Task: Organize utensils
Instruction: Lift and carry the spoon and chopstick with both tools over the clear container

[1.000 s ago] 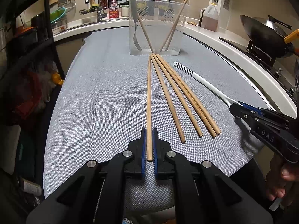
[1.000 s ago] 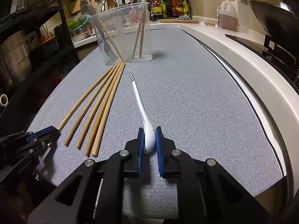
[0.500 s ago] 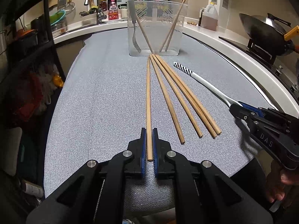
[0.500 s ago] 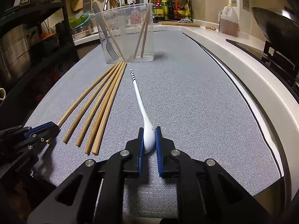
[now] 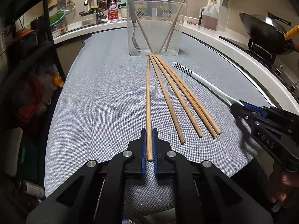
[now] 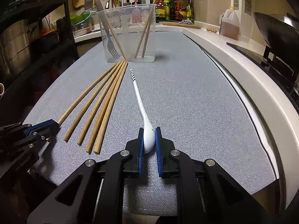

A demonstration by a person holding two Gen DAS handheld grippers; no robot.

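While the left gripper (image 5: 149, 137) clamps one chopstick's (image 5: 148, 97) near end at the mat's (image 5: 104, 93) near edge, the right gripper (image 6: 149, 136) pinches the white spoon's (image 6: 143, 115) bowl; both utensils point toward the clear container (image 5: 156, 28) at the far edge.

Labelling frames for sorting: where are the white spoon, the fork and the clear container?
white spoon (image 6: 139, 100), right wrist view, mid-handle.
fork (image 6: 112, 51), right wrist view, tines.
clear container (image 5: 157, 29), left wrist view, front wall.

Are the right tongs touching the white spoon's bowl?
Touching. In the right wrist view both blue pads of the right tongs press against the sides of the white spoon, with no gap on either side; its striped handle points toward the clear container.
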